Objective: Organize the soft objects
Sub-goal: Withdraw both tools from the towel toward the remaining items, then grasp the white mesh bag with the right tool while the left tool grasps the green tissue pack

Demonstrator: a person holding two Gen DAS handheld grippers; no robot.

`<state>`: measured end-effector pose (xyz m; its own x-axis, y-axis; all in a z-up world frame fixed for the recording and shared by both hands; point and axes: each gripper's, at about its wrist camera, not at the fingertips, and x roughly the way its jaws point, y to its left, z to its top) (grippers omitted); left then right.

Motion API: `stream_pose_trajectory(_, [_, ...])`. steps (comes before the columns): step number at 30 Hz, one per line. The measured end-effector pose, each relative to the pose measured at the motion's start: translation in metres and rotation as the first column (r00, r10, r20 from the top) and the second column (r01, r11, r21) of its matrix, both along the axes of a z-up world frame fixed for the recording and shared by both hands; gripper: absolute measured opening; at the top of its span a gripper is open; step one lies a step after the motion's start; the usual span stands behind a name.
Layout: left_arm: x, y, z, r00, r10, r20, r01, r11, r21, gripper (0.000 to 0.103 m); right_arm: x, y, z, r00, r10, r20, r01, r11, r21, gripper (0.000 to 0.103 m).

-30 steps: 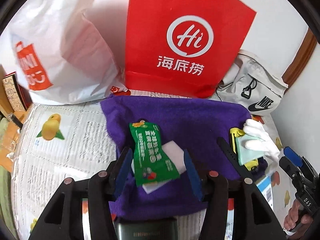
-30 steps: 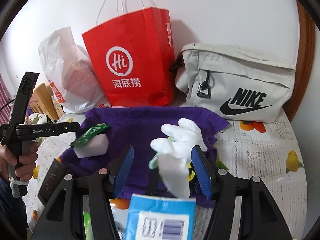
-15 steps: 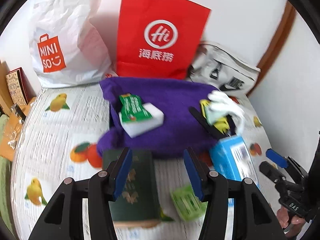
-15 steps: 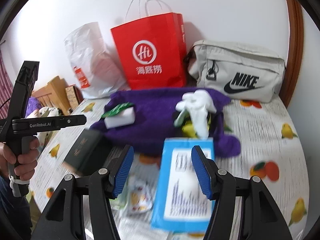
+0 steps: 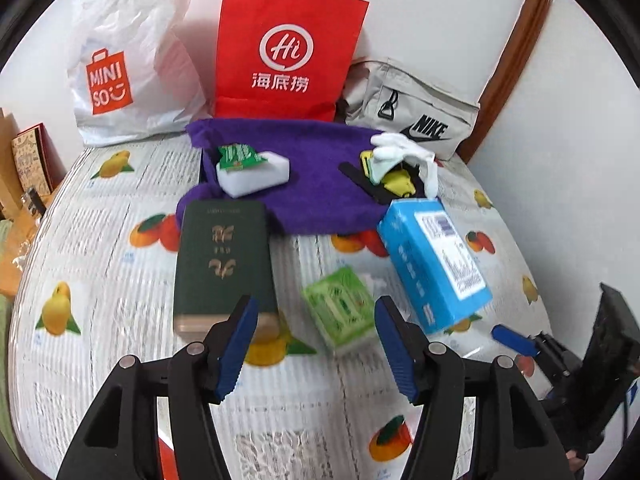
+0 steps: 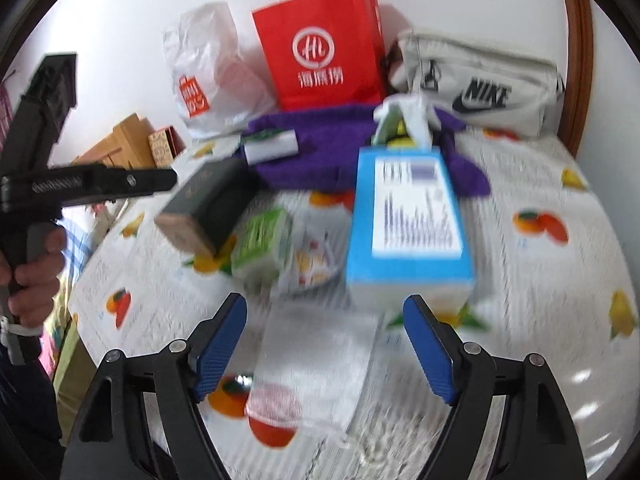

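Note:
A purple cloth (image 5: 312,160) lies at the back of the table, also in the right wrist view (image 6: 320,148). On it sit a white sponge (image 5: 256,174) with a green packet (image 5: 236,156) on top, and a white glove (image 5: 404,150) over yellow items. My left gripper (image 5: 314,348) is open and empty, hovering near the table's front by a green tissue pack (image 5: 340,306). My right gripper (image 6: 324,344) is open and empty, above a clear plastic bag (image 6: 312,368).
A dark green box (image 5: 222,264) and a blue box (image 5: 434,260) lie in front of the cloth. A red paper bag (image 5: 284,52), a white Miniso bag (image 5: 120,64) and a grey Nike bag (image 5: 416,116) stand against the back wall. The fruit-print tablecloth (image 5: 100,240) covers the table.
Both grippers have pulled back from the purple cloth toward the table's front and are empty. The sponge with the packet and the glove stay on the cloth.

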<state>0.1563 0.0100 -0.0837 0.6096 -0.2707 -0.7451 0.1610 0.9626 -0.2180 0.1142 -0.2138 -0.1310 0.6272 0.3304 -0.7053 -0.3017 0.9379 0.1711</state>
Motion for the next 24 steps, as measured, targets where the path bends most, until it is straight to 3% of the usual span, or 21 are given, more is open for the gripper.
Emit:
stream_pose_trajectory(10, [-0.018,0.007,-0.032,0.999,0.007,-0.040,-0.007,1.000,-0.001,0.059,-0.001,0.015,-0.052,0.997,0.009,-0.082,-0.010,1.000,-0.007,0.084])
stream_pose_trajectory(15, [-0.017,0.010,-0.042,0.998,0.006,-0.057,-0.007,1.000,-0.017,0.059,-0.002,0.026,-0.059,0.998,-0.008,-0.056,0.007,1.000,-0.016,0.096])
stream_pose_trajectory(19, [-0.010,0.006,-0.049,0.998,-0.004,-0.067,0.002,0.999,-0.035,0.059,-0.001,0.040,-0.062,0.999,-0.028,-0.024,0.026,0.996,-0.082,0.097])
stream_pose_trajectory(21, [-0.006,0.003,-0.052,0.997,-0.011,-0.075,0.008,0.999,-0.049,0.059,-0.001,0.045,-0.063,0.999,-0.046,0.006,0.047,0.991,-0.124,0.090])
stream_pose_trajectory(24, [0.002,-0.005,-0.057,0.995,-0.034,-0.096,0.027,0.997,-0.071,0.059,-0.003,0.049,-0.063,0.997,-0.064,0.037,0.070,0.979,-0.194,0.067])
